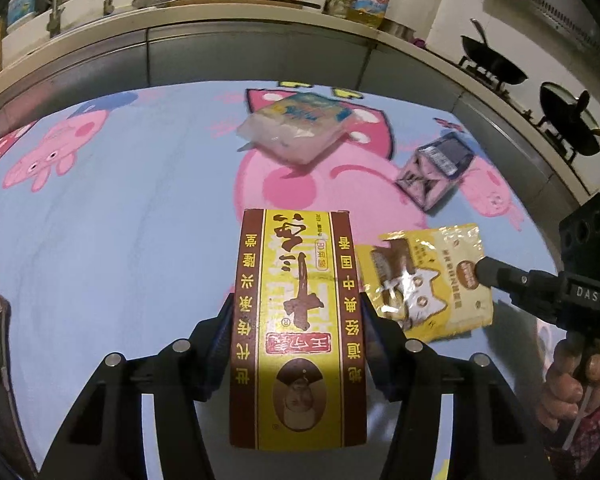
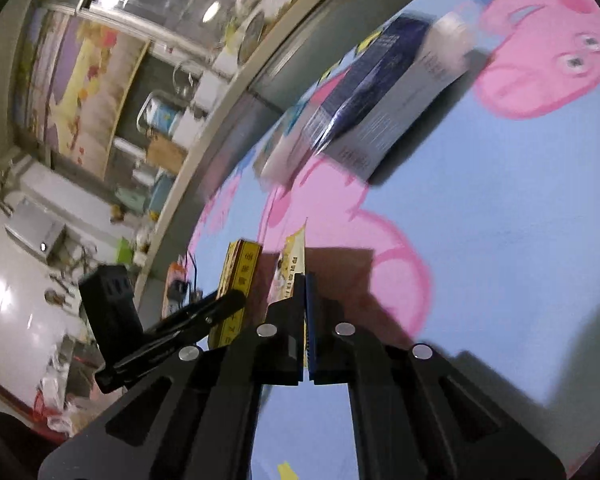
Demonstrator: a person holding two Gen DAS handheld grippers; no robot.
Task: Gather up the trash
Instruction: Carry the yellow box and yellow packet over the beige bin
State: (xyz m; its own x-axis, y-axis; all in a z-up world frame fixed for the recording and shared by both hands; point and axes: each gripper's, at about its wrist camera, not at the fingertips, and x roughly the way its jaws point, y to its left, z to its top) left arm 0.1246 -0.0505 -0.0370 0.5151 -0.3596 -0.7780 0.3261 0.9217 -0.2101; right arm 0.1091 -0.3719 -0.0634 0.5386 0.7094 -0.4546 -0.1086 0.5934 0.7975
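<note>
A yellow and brown carton (image 1: 298,320) with red characters lies lengthwise between the fingers of my left gripper (image 1: 296,300), whose pads press on its two long sides. Right of it a yellow pouch (image 1: 440,280) with a cat picture rests on the cloth. My right gripper (image 1: 484,272) reaches in from the right with its tip on that pouch. In the right wrist view the right gripper (image 2: 305,280) has its pads together, pinching the pouch's edge (image 2: 290,252); the carton (image 2: 240,268) stands just to its left.
A blue cloth (image 1: 120,220) with pink pig figures covers the table. Further back lie a clear plastic pack (image 1: 296,128) and a dark box (image 1: 436,168). A counter with a sink (image 1: 80,4) and woks (image 1: 496,64) runs behind. A hand (image 1: 568,392) holds the right gripper.
</note>
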